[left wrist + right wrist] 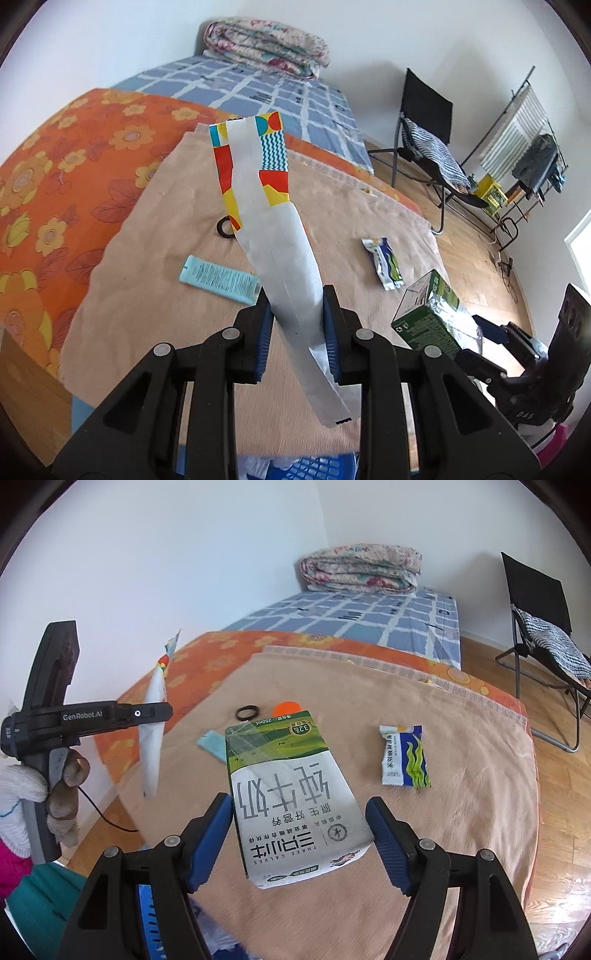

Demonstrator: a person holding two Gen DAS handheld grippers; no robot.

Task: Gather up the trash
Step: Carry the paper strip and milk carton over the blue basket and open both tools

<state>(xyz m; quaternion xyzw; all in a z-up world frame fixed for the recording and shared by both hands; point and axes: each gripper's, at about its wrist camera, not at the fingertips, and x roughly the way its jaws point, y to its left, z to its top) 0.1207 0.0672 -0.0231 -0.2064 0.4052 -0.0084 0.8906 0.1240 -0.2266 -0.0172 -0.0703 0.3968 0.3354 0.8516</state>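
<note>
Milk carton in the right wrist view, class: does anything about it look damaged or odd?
Yes. The milk carton between the right tongs looks crumpled: its top end is flattened and creased, and its white face is scuffed grey. No spill is visible on the beige blanket.

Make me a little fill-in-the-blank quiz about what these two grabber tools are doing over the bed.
1. The left gripper is shut on a long silver and colourful ____.
2. The milk carton sits between the open fingers of the ____ gripper.
3. The small black ring lies on the ____ blanket.
4. The light blue tube lies ____ on the blanket.

Missing words: wrapper; right; beige; flat
</note>
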